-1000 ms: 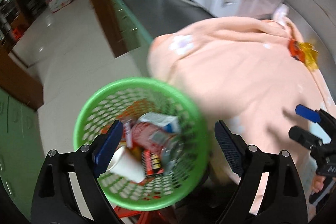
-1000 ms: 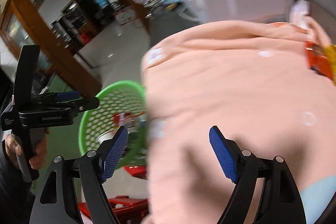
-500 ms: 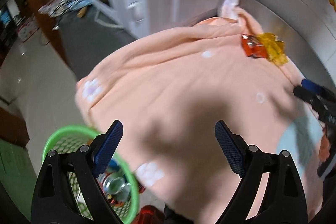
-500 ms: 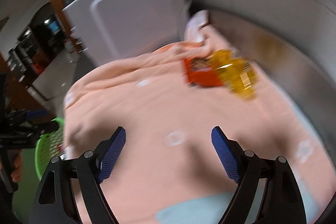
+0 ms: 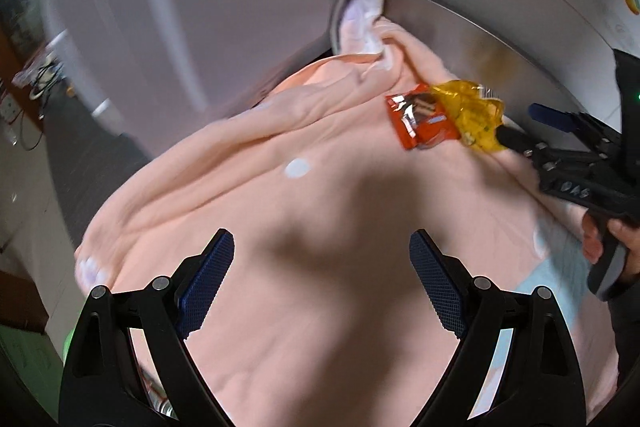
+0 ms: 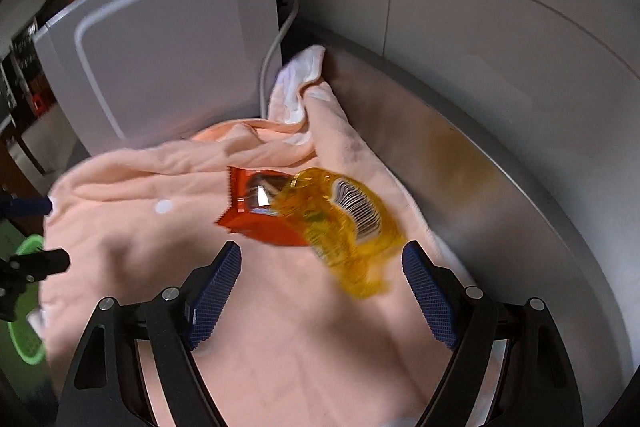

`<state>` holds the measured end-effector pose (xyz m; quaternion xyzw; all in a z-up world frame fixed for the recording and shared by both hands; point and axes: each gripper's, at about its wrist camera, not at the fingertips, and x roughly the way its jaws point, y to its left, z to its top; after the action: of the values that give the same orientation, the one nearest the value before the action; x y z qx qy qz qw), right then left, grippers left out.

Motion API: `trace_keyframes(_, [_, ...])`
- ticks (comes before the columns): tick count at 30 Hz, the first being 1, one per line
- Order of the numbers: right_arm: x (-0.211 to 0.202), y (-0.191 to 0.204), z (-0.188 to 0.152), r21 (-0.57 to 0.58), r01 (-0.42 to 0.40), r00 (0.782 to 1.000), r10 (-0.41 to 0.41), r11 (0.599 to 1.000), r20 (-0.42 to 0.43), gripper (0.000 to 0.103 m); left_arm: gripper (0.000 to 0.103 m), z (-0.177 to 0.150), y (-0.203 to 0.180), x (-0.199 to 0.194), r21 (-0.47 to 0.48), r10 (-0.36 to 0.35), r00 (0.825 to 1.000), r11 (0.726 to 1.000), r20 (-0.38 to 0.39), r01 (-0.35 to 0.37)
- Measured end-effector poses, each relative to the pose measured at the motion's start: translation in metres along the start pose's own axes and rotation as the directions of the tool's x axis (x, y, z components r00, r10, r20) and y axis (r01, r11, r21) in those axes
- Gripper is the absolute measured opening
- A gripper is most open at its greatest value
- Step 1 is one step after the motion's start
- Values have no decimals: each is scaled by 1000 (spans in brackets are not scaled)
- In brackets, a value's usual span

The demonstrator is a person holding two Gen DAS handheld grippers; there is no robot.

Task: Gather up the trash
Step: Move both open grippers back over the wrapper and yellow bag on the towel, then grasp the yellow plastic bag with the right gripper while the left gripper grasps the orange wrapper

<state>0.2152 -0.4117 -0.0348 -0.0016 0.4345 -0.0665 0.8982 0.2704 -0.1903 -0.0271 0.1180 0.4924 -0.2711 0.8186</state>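
An orange snack wrapper (image 5: 420,121) (image 6: 256,211) and a crumpled yellow wrapper (image 5: 474,115) (image 6: 344,227) lie side by side on a peach towel (image 5: 320,227) (image 6: 280,327). My right gripper (image 6: 322,295) is open and empty, just short of the two wrappers; it also shows in the left wrist view (image 5: 520,131), its tips beside the yellow wrapper. My left gripper (image 5: 320,291) is open and empty above the middle of the towel. A sliver of the green trash basket (image 6: 26,343) shows at the left edge.
A white microwave (image 5: 192,11) (image 6: 160,47) stands at the back left with its cord (image 6: 276,43) running down behind the towel. A steel ledge and tiled wall (image 6: 500,47) run along the right. A white cloth (image 6: 302,71) is bunched at the towel's far corner.
Both grippers swung from the green basket of trash to the towel. The right gripper closed in on the orange and yellow wrappers, which now sit just ahead of its fingers.
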Motion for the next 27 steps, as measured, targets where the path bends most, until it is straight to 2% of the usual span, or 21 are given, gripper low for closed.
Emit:
trace_keyframes(6, [33, -6, 1, -29, 6, 998, -8, 1000, -58, 72, 88, 26, -18, 22, 41, -10, 1000, 999, -14, 10])
trace_keyframes(11, [45, -6, -3, -54, 38, 996, -42, 998, -83, 54, 88, 39, -30, 28, 101, -20, 1000, 995, -2, 20])
trace_keyframes(14, [44, -7, -6, -48, 45, 995, -49, 998, -82, 44, 88, 45, -38, 30, 169, -20, 1000, 985, 20, 16])
trace_keyframes(17, [38, -8, -10, -30, 42, 996, -44, 999, -74, 40, 88, 51, -46, 32, 231, -29, 999, 973, 37, 20])
trace_keyframes(27, [-2, -24, -44, 115, 4, 998, 4, 993, -68, 37, 88, 73, -78, 55, 408, -70, 997, 912, 43, 47])
